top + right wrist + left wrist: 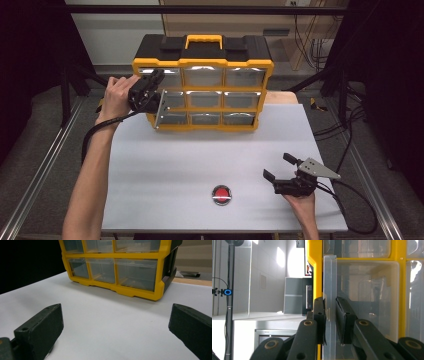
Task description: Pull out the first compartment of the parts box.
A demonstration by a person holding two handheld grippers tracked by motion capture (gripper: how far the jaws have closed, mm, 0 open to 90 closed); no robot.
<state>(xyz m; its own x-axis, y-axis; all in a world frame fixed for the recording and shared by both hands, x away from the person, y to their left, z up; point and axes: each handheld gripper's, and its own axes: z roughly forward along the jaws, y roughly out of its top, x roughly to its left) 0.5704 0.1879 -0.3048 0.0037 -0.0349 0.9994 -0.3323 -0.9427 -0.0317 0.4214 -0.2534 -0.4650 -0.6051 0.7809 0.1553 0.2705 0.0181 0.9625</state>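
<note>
Left gripper [156, 86] was at the left column of the yellow organizer [202, 95], and its two black jaws were nearly closed on the front lip of a clear drawer [330, 285]. In the left gripper view the thin transparent edge of this drawer stood between the pads, one pad on each side. I could not tell for sure whether both pads pressed on the plastic, but they looked very close to it. In the high view the person's left hand [116, 95] carried this gripper at the upper left corner of the organizer, and the cable [95, 132] hung down along the forearm.

Right gripper [280, 167] was near the front right part of the white table [165, 170], well apart from the organizer. Its jaws stood wide open with nothing between them; the right gripper view showed bare table between the two black tips. The right hand [300, 200] held it from below.

The organizer stood upright at the far side of the table, with three columns of clear drawers and a black top with a yellow handle [204, 40]. A red round button [222, 194] lay on the table near the front edge, to the left of the right gripper.
</note>
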